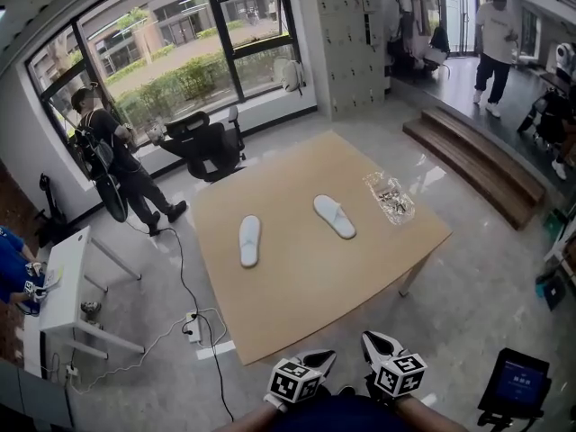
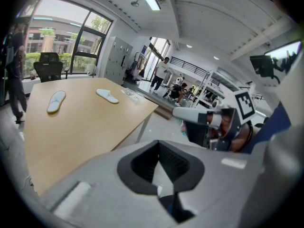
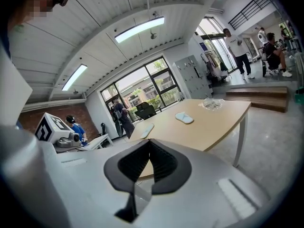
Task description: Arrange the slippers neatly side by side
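Fingers [image 1: 317, 364] on the left gripper [image 1: 328, 356] and on the right gripper [image 1: 371, 338] sit low in the head view, close to the person and not over the table [image 1: 297, 313] yet. Both slippers lie far up on it, well apart. The left slipper [image 1: 249, 240] lies straight. The right slipper [image 1: 334, 216] is slanted and lies near a crinkly plastic bag [image 1: 390, 196]. In the left gripper view the dark pads [image 2: 142, 167] are squeezed shut with nothing between them, and the slippers look small and far off. The right gripper view shows the same: pads [image 3: 130, 167] pressed together, holding nothing. If the jaws do not open first, I think they will only bump a slipper and push it away. A long reach could also knock the bag. It could also pinch just the soft edge, so the slipper flops and lands crooked.
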